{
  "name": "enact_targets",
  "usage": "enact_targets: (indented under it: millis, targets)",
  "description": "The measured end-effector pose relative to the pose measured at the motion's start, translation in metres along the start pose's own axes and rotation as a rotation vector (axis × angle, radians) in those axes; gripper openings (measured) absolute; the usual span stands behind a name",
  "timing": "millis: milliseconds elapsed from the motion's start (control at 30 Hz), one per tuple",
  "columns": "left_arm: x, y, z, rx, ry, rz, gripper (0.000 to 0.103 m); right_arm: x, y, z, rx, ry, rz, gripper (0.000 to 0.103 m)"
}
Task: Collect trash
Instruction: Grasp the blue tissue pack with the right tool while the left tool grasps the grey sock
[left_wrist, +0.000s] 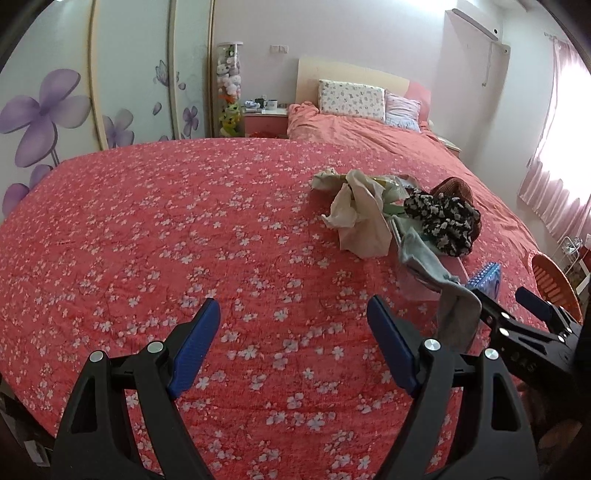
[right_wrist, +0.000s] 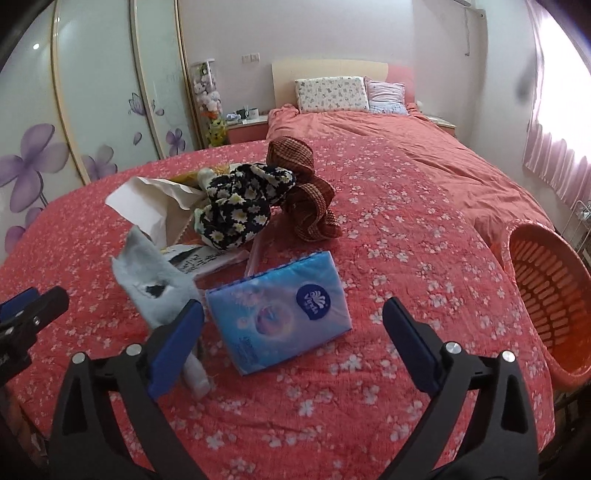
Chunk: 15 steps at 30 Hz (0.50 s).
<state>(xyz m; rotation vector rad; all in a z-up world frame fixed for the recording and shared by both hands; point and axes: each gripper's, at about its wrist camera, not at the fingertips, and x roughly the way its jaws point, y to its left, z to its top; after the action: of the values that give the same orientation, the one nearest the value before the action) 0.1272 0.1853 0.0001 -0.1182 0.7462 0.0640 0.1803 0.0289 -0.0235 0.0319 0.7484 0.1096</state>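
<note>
Right wrist view: blue tissue pack (right_wrist: 279, 308) between wide-released right tool (right_wrist: 293, 325) fingers, untouched.

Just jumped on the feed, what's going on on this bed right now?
A person holds two claws over a red floral bedspread, both open and empty. The right claw points at a blue tissue pack, with a grey sock by its left finger. Behind lies a pile: crumpled paper, a black floral cloth, a brown cloth. An orange basket waits at the bed's right edge. The left claw hovers over bare bedspread.
</note>
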Motion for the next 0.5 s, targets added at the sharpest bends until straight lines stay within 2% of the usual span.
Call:
enact_targets:
  millis: [133,200,367,500]
  targets:
    - [0.004,0.001,-0.002,-0.009,0.015,-0.016,0.081,0.011,0.001,0.001,-0.016,0.029,-0.016,0.094]
    - [0.006,-0.001,-0.002,-0.007,0.021,-0.021,0.081,0.014,0.001,0.001,-0.017,0.045,-0.012,0.076]
    - [0.006,-0.012,-0.005,0.011,0.023,-0.039,0.081,0.004,-0.012,-0.002,0.016,0.024,-0.014,0.072]
    - [0.005,-0.029,-0.006,0.034,0.023,-0.09,0.081,-0.008,-0.029,-0.006,0.037,-0.006,-0.047,0.071]
